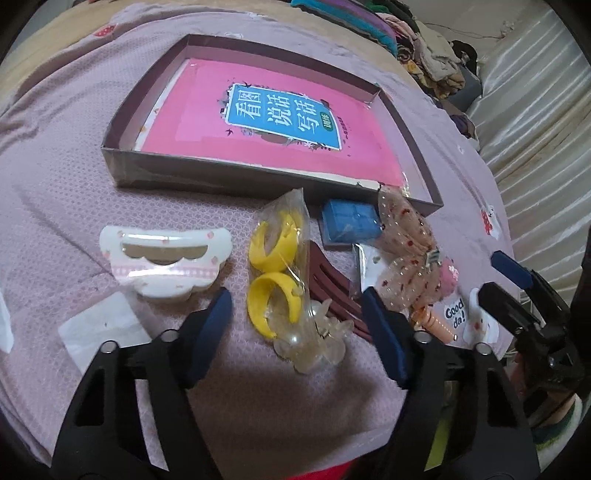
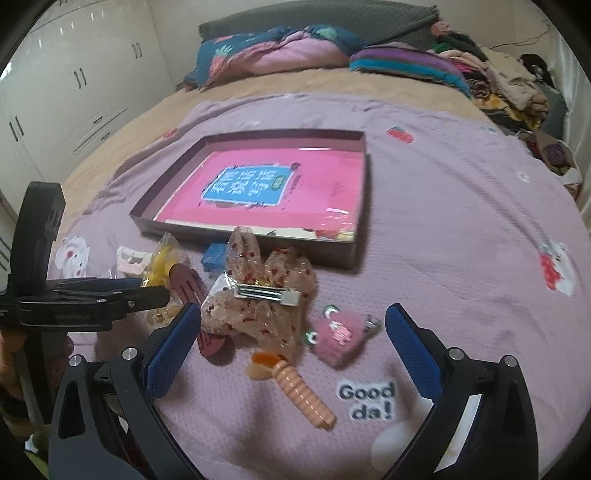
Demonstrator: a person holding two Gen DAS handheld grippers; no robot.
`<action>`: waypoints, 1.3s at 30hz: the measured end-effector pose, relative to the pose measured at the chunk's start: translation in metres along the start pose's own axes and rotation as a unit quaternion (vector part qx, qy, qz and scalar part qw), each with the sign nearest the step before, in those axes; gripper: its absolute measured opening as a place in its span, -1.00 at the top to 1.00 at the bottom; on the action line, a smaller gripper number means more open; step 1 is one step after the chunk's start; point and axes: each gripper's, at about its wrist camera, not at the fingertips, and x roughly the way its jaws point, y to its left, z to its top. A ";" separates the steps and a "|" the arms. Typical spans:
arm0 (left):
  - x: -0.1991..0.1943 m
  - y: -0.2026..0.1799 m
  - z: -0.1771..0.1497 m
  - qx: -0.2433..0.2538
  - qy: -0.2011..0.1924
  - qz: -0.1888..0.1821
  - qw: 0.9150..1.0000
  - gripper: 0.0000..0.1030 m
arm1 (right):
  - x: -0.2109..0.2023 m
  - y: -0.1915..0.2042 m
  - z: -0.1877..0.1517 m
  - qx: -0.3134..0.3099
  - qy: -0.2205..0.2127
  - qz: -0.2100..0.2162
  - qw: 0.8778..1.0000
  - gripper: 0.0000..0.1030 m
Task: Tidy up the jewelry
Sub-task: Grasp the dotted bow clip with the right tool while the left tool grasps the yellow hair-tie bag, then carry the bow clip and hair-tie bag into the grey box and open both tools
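The left gripper (image 1: pixel 295 299) hangs with its jaws apart around a clear bag of yellow rings (image 1: pixel 277 266) and a clear hair claw (image 1: pixel 314 343), pads off both. The right gripper (image 2: pixel 291 321) is spread wide over a dotted bow clip (image 2: pixel 258 295) and an orange clip (image 2: pixel 299 391), gripping nothing. All lie on the purple blanket (image 2: pixel 443 229), near the shallow box (image 2: pixel 354 254) holding a pink book (image 2: pixel 288 192).

You face bed (image 2: pixel 424 206) under lilac quilt (image 2: pixel 443 240), tan blanket (image 2: pixel 155 114) beyond it. Dark headboard (image 2: pixel 332 18) at far end, pillows (image 2: pixel 273 51) against it. Your left: glossy white wardrobe (image 2: pixel 74 85), dark handles. Your right: heaped clothes (image 2: pixel 509 85), pale curtain (image 1: pixel 532 96). Cream wall (image 2: pixel 173 44) behind. Light soft, even.
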 end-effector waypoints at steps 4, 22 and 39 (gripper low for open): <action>0.003 0.004 0.002 0.001 0.002 0.004 1.000 0.35 | 0.020 0.001 0.005 0.007 0.020 0.027 0.999 -0.92; -0.023 0.005 0.002 0.024 -0.020 -0.001 1.000 0.51 | 0.051 0.010 0.010 0.031 0.041 0.089 0.995 0.13; -0.071 -0.001 0.038 0.038 -0.084 0.004 0.996 0.51 | -0.028 0.004 0.022 0.026 -0.046 0.071 0.996 0.13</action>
